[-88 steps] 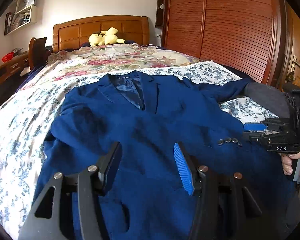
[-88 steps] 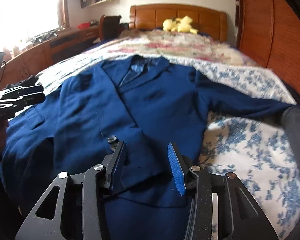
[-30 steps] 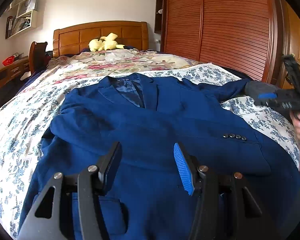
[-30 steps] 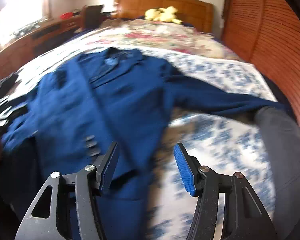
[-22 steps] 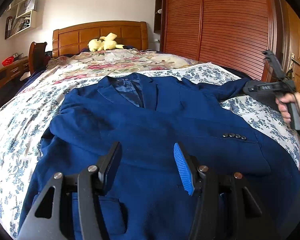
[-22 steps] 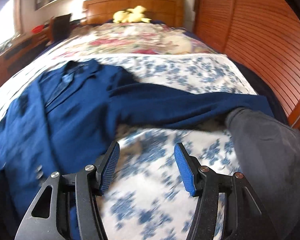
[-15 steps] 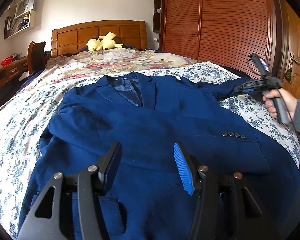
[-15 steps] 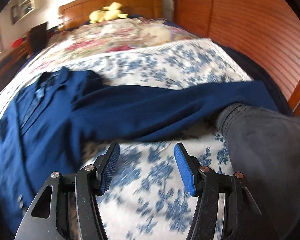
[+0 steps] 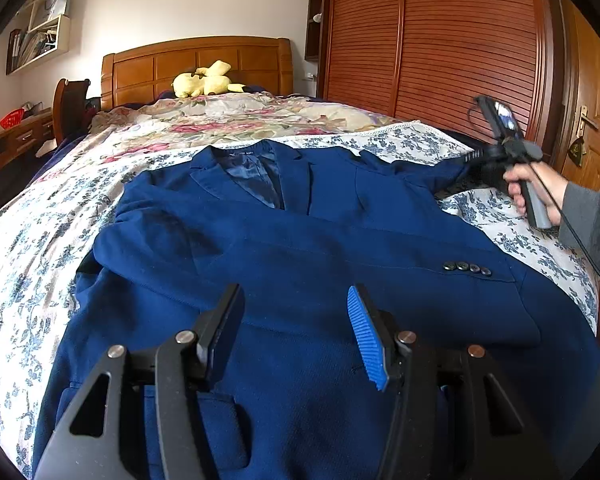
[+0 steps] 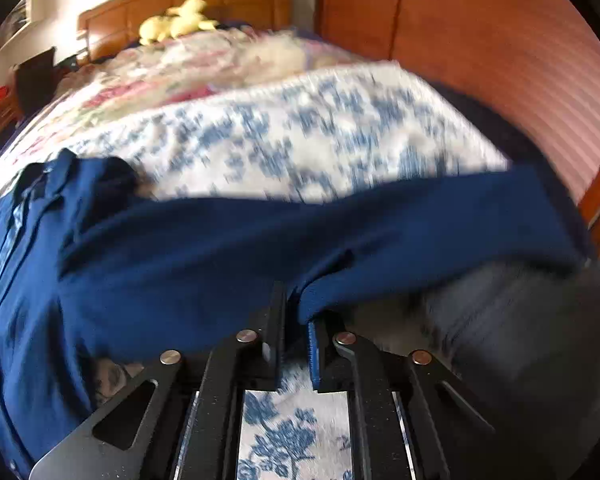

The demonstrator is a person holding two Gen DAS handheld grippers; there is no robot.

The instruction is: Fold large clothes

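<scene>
A dark blue suit jacket (image 9: 292, 248) lies face up on the bed, collar toward the headboard, one sleeve folded across its front with several cuff buttons (image 9: 466, 268). My left gripper (image 9: 296, 320) is open and empty, hovering over the jacket's lower front. The other sleeve (image 10: 300, 232) stretches out to the right over the floral bedspread. My right gripper (image 10: 296, 312) is shut on that sleeve near its lower edge; it also shows in the left wrist view (image 9: 496, 160) at the sleeve's end.
The bed has a blue-flowered spread (image 9: 28, 240) and a wooden headboard (image 9: 196, 64) with a yellow plush toy (image 9: 204, 82). A slatted wooden wardrobe (image 9: 440, 40) stands along the right. A grey garment (image 10: 520, 340) lies beside the sleeve. A desk and chair (image 9: 68, 108) stand left.
My right gripper has swung right from the jacket's front to the outstretched sleeve, dropped onto it and shut on the cloth. The left gripper has stayed open over the jacket.
</scene>
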